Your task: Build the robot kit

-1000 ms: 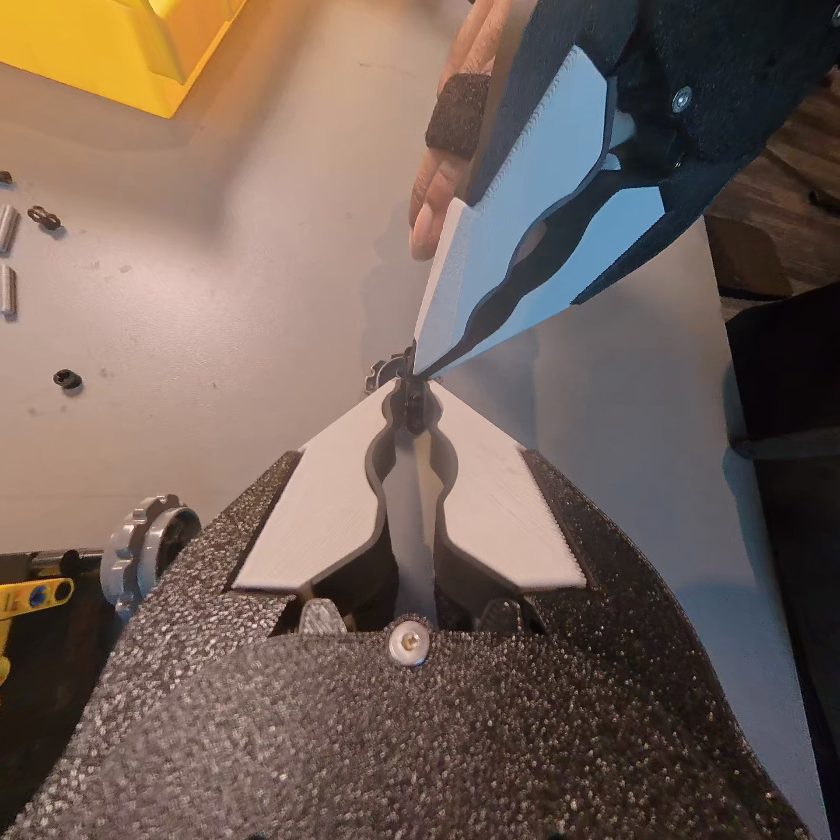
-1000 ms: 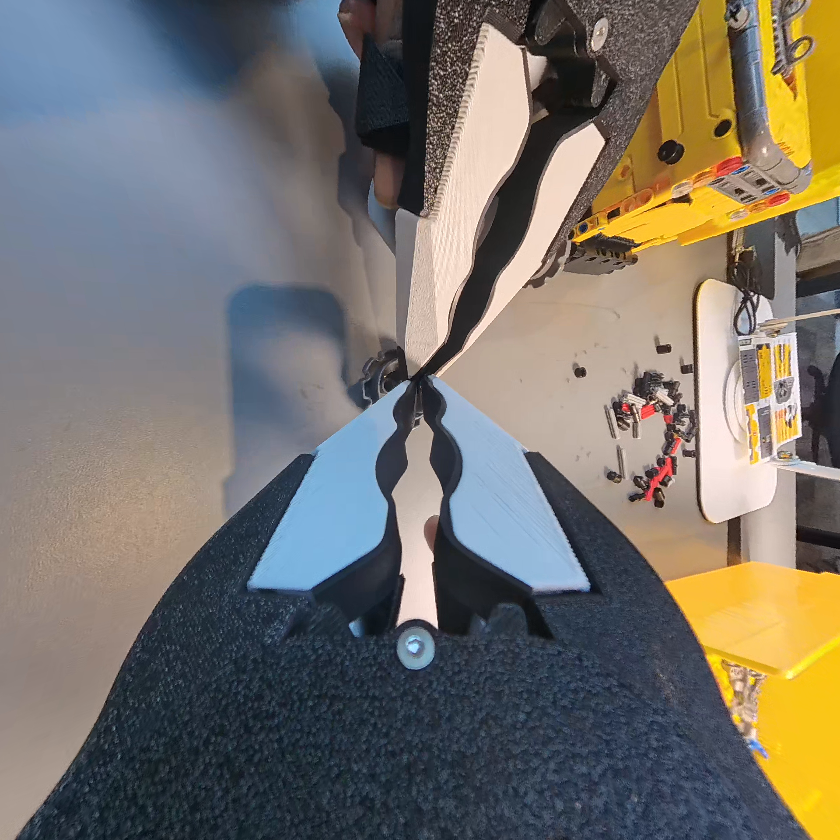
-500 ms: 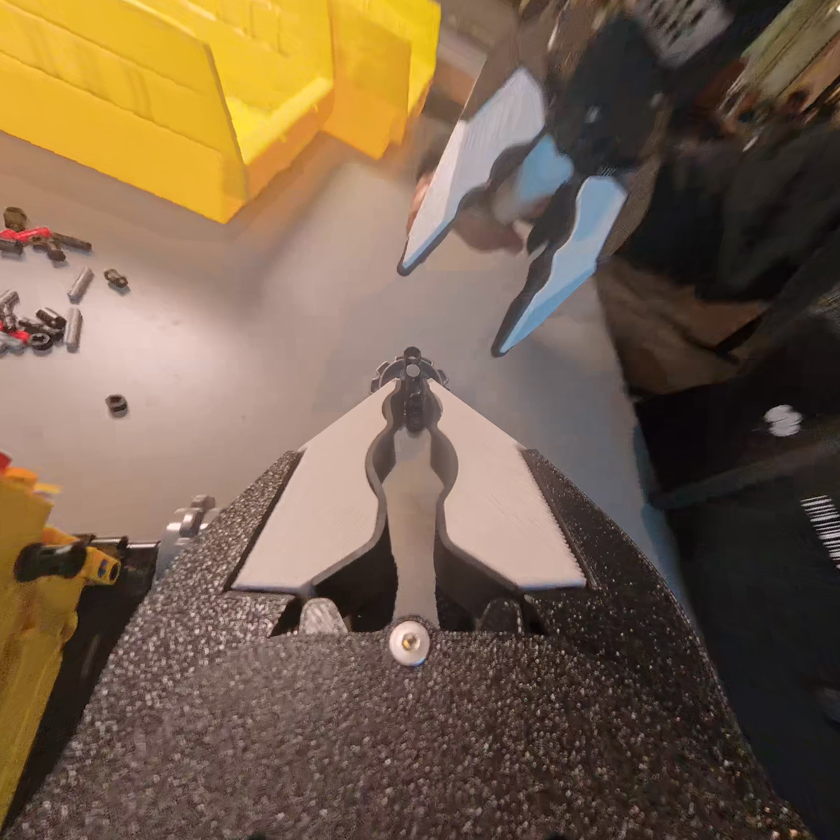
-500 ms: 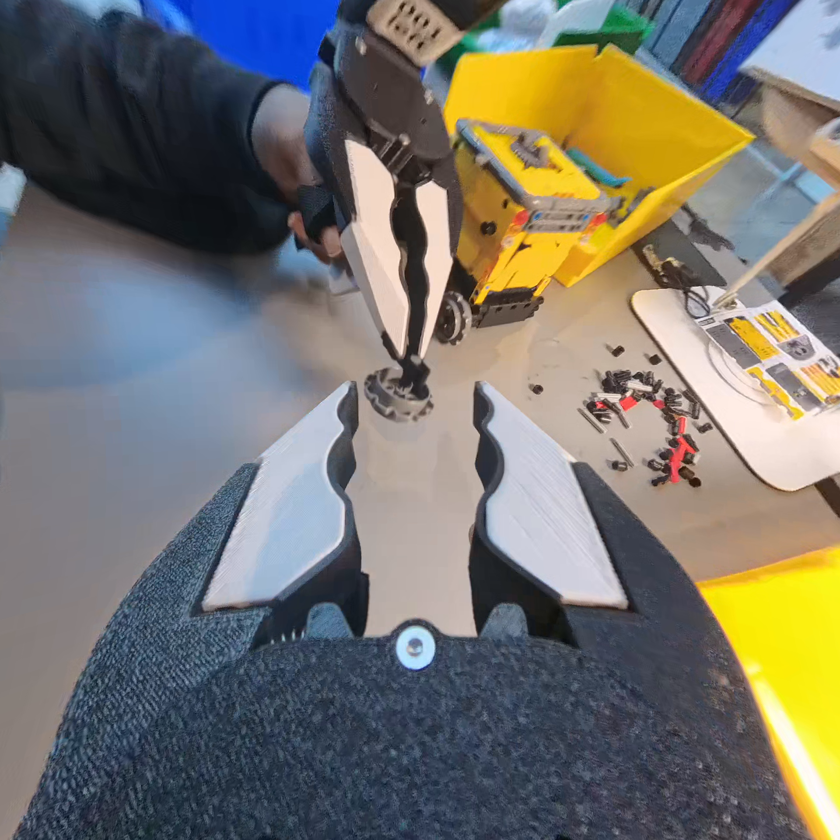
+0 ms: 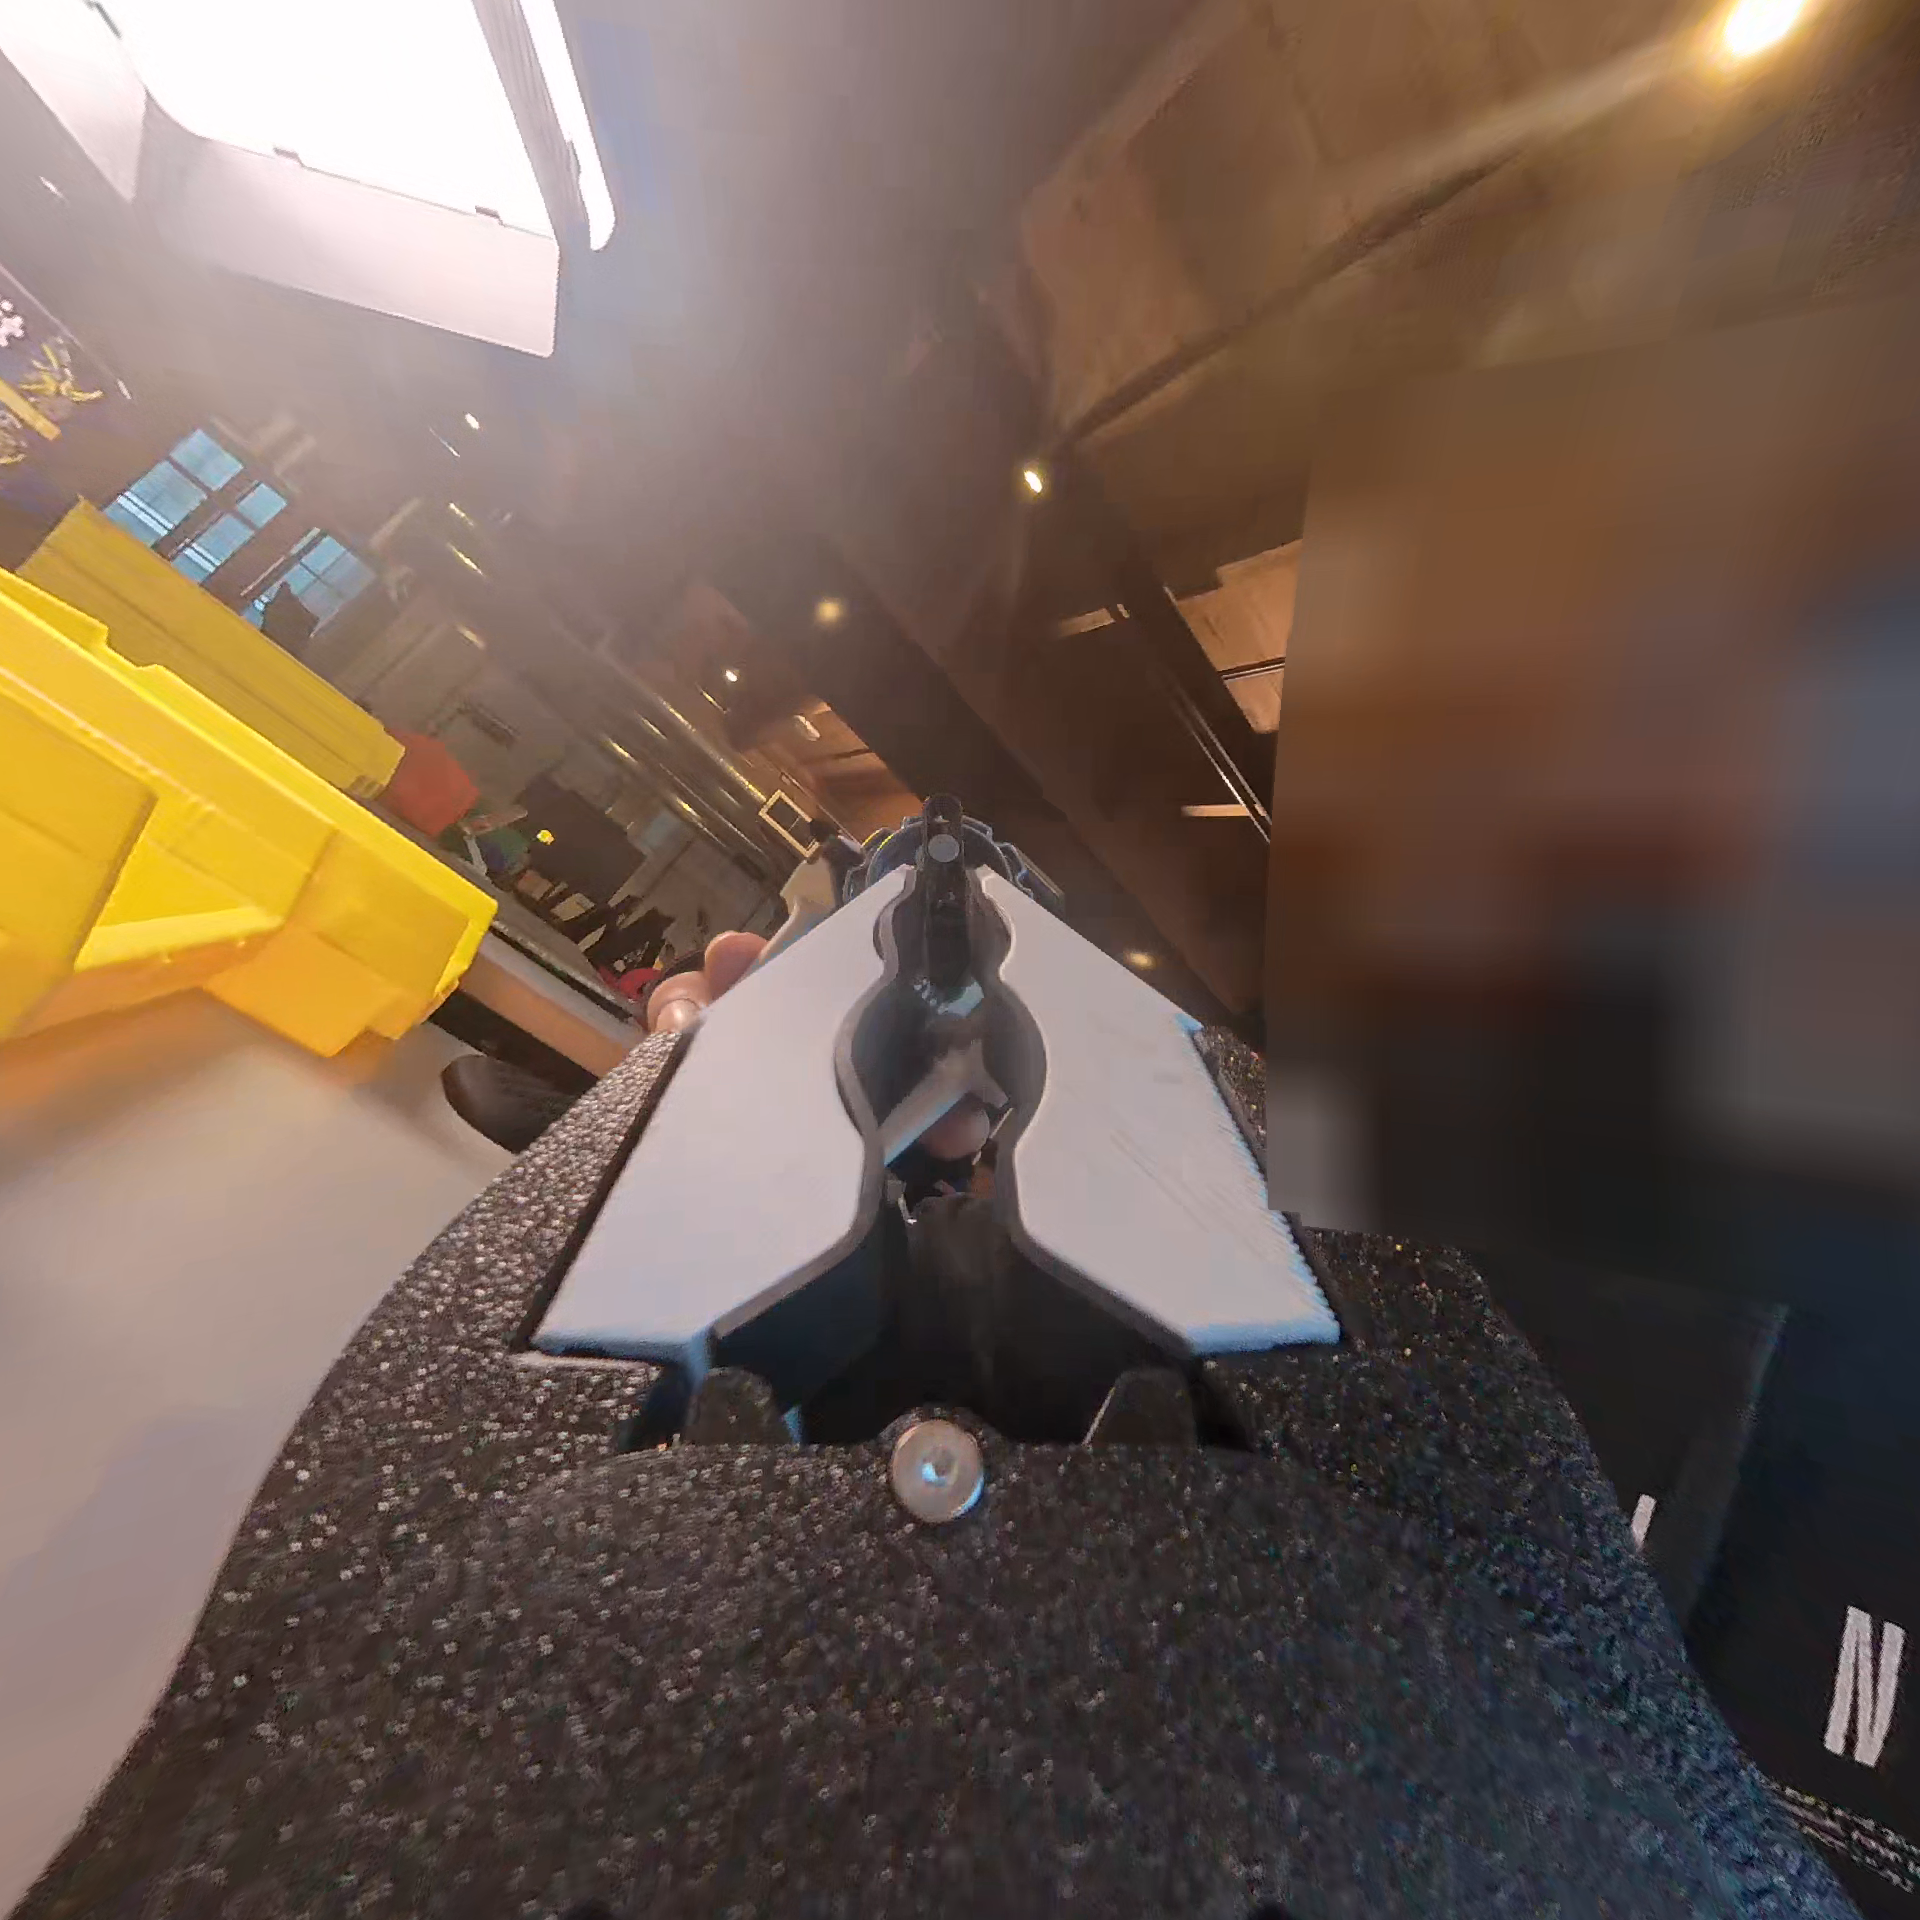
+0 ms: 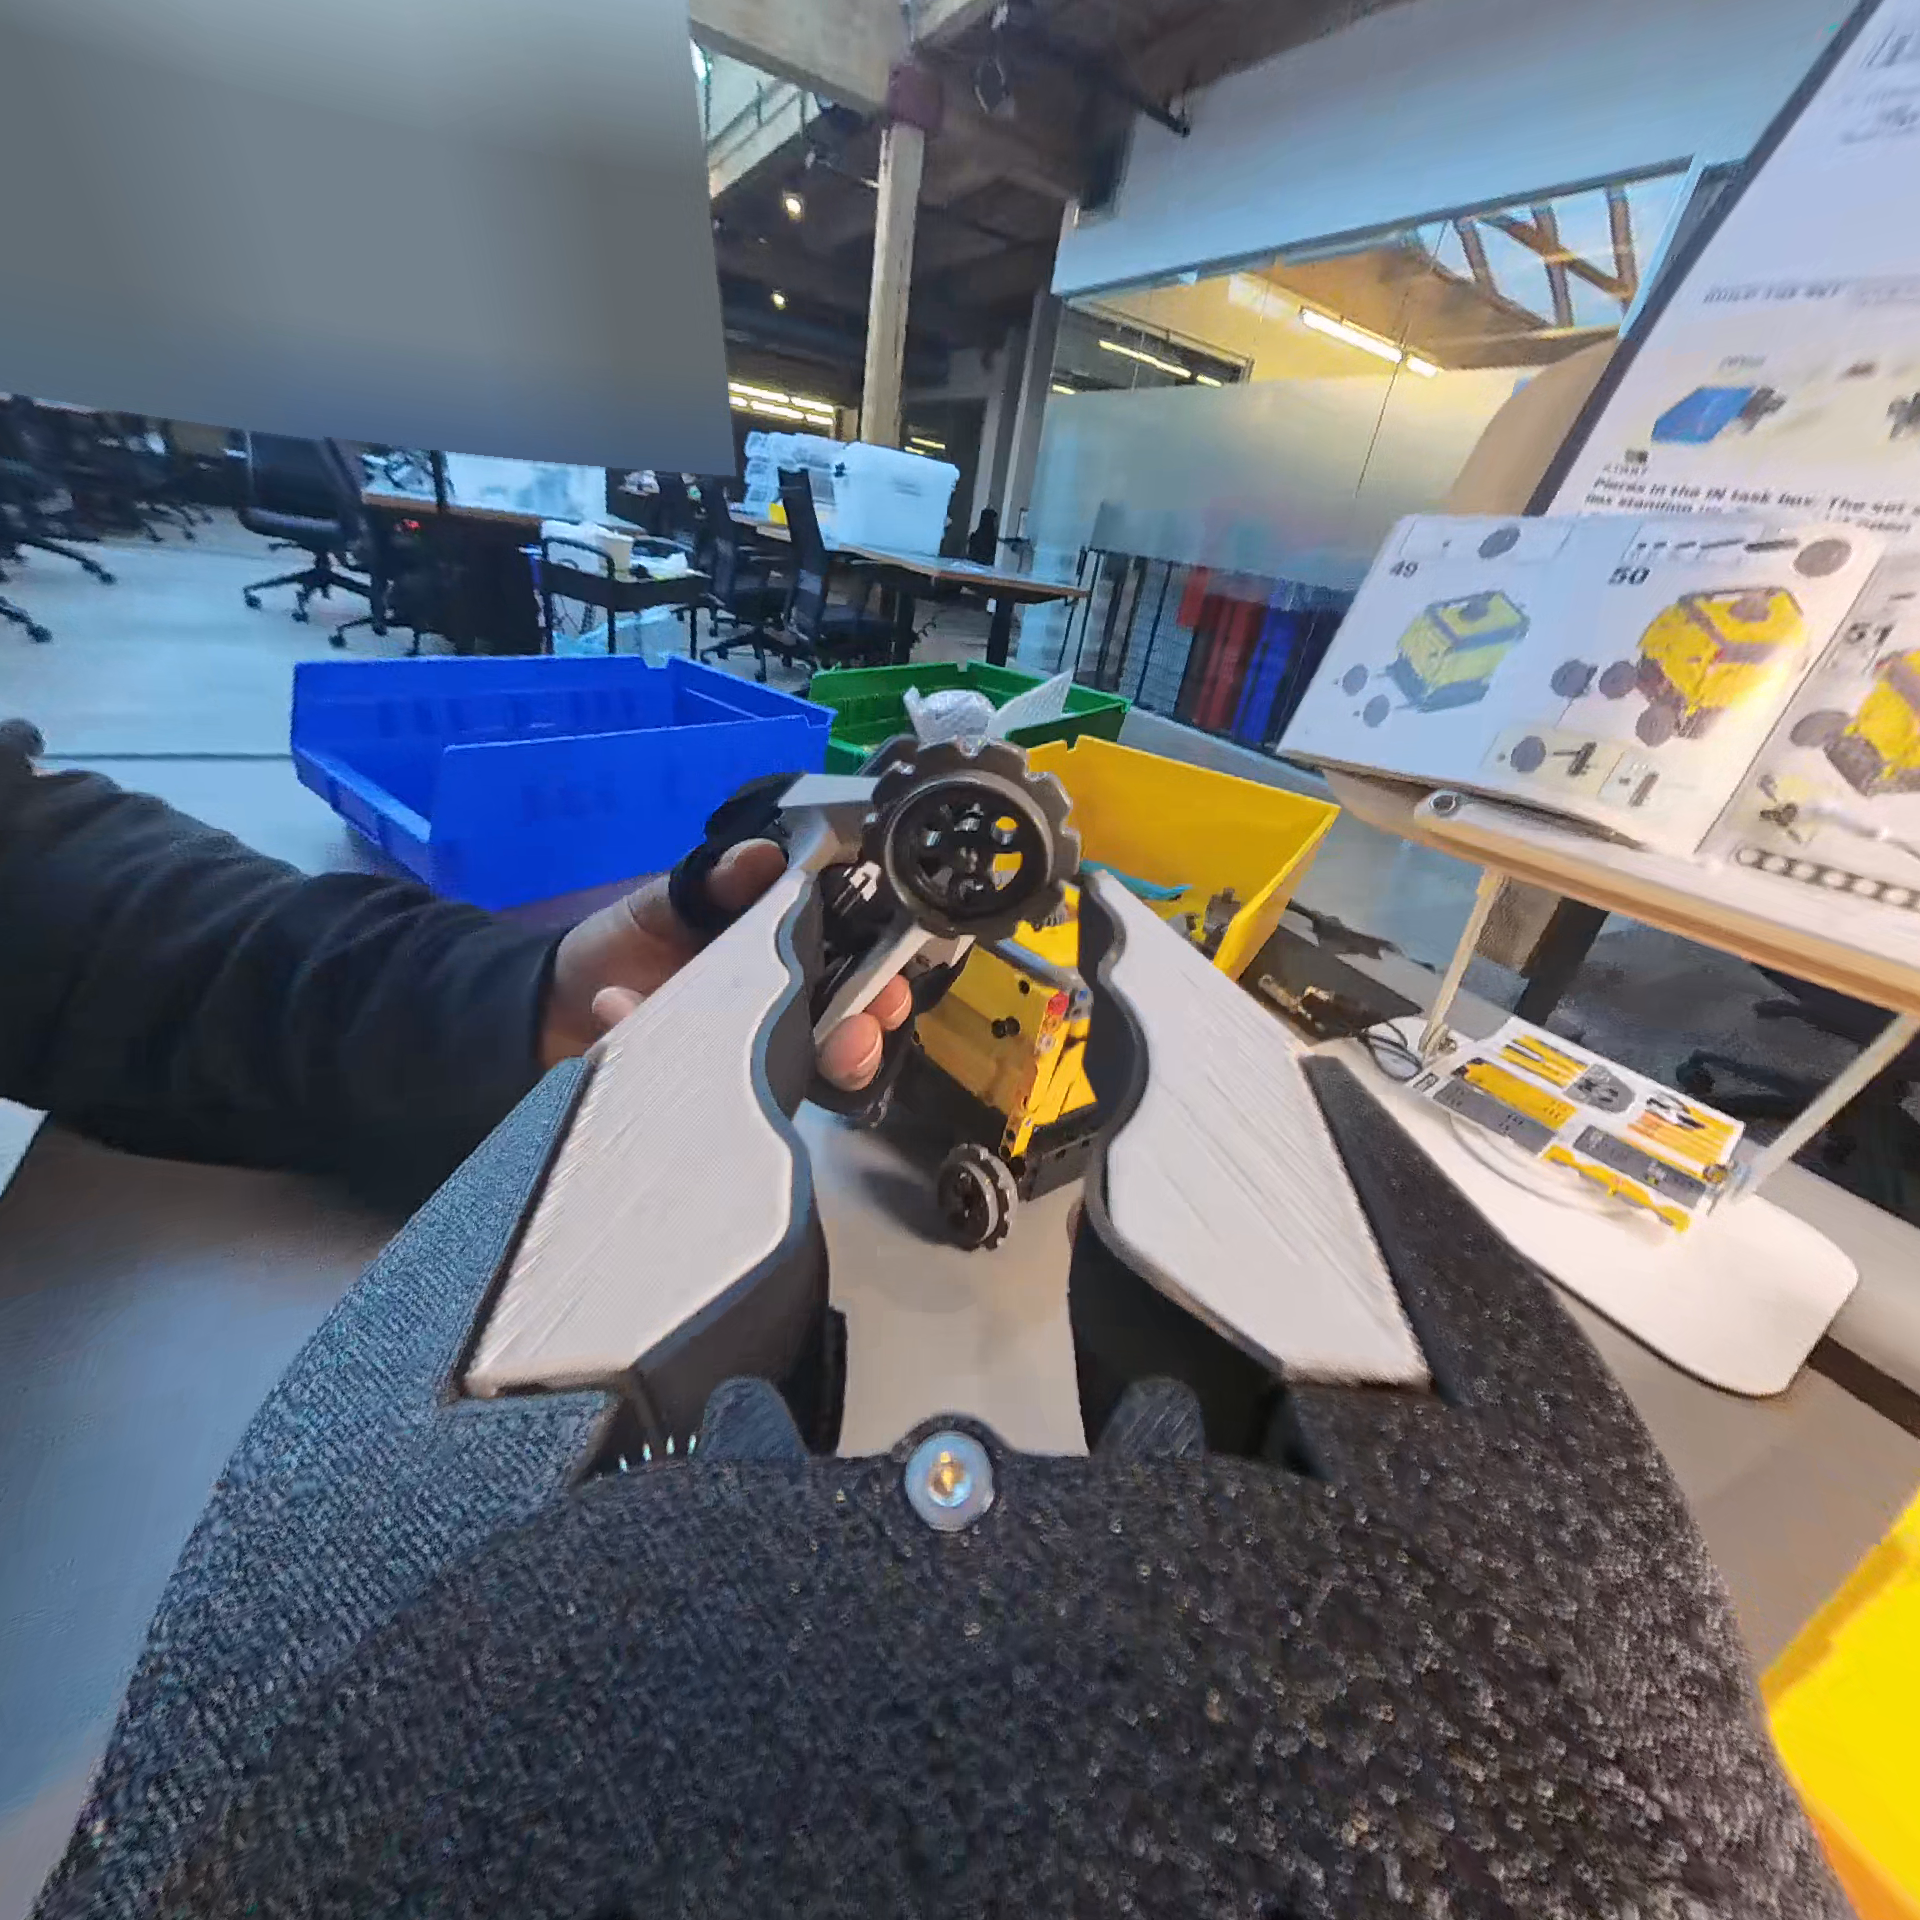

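My left gripper [image 5: 943, 883] is shut on a black axle pin [image 5: 941, 935] that carries a grey toothed wheel [image 5: 1003, 847], mostly hidden behind the fingertips. It holds the wheel in the air, tilted upward. In the right wrist view the wheel [image 6: 971, 836] faces the camera, with a black spoked hub. The left gripper's fingers [image 6: 883, 964] and a person's hand [image 6: 644, 945] show behind it. My right gripper [image 6: 945, 883] is open and empty, its tips either side of the wheel and just short of it. A yellow model vehicle [image 6: 1003, 1049] stands on the table beyond.
Blue bin [image 6: 540, 769], green bin [image 6: 883, 701] and yellow bin [image 6: 1195, 831] stand at the table's back. An instruction booklet [image 6: 1600, 665] rests on a white stand [image 6: 1662, 1278] to the right. A dark sleeve [image 6: 208, 987] lies at left. Another yellow bin [image 5: 208, 862] sits left on the grey table [image 5: 156, 1299].
Both grippers were shut tip to tip at the wheel on the table. The right one opened and drew back. The left one lifted the wheel into the air and tilted upward.
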